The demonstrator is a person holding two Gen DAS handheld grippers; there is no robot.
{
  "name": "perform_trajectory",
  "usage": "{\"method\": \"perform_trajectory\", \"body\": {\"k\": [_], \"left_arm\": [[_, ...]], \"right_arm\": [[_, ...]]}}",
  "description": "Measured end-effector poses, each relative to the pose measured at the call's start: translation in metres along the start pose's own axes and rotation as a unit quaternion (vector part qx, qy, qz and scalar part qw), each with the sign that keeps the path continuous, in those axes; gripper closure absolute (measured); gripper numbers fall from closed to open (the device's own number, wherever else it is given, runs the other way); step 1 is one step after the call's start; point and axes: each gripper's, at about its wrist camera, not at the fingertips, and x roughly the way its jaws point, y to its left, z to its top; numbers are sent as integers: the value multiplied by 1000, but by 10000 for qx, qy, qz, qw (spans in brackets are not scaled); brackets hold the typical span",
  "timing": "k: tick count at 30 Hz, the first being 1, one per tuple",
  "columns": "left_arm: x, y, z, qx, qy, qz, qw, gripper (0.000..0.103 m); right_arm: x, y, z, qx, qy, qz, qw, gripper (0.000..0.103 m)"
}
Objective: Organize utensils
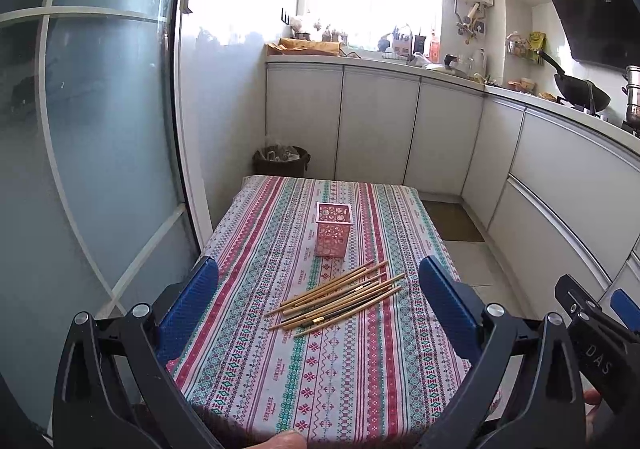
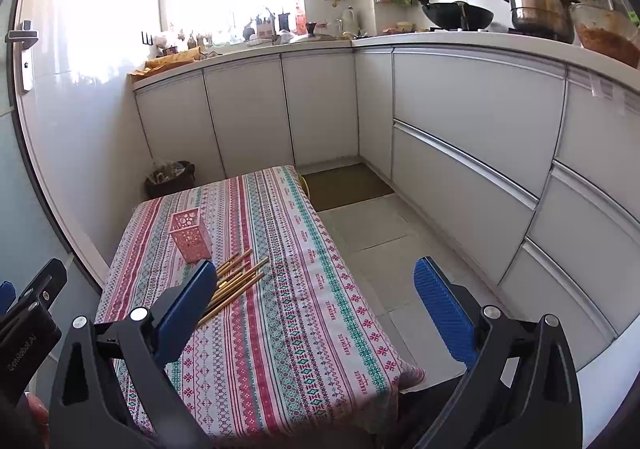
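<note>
Across the lower centre of both views we see the table (image 1: 248,369), draped in a striped patterned cloth and running away from us toward the white kitchen cabinets (image 1: 376,125) in the upper half. On it, in the left wrist view just above mid-frame, stands the pink perforated holder (image 1: 333,230), upright and empty as far as we can tell. Directly below it in that frame, near but apart from its base, lies the loose bundle of chopsticks (image 1: 340,297), long axes running from lower left to upper right across the cloth. Our left gripper (image 1: 318,305) frames that bundle squarely, jaws spread wide with nothing between them, so we judge the left side better lined up for a pick. Our right gripper (image 2: 316,309) is likewise spread wide and empty, but aimed at the table's right edge and the floor; the chopsticks (image 2: 240,277) sit toward the left of its frame, so it would have to swing left. There its left finger (image 2: 188,309) covers the near ends of the sticks, and the holder (image 2: 191,235) sits just above it. We cannot count the sticks surely; one darker piece with a metal band may be something other than a chopstick.
</note>
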Motion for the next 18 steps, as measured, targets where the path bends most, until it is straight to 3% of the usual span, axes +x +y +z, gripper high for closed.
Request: {"method": "perform_trajectory", "body": {"k": [18], "left_arm": [[-2,-1,-2,5,23,-43,10000,7]], "right_arm": [[2,-1,1,22,81,14,10000,7]]}}
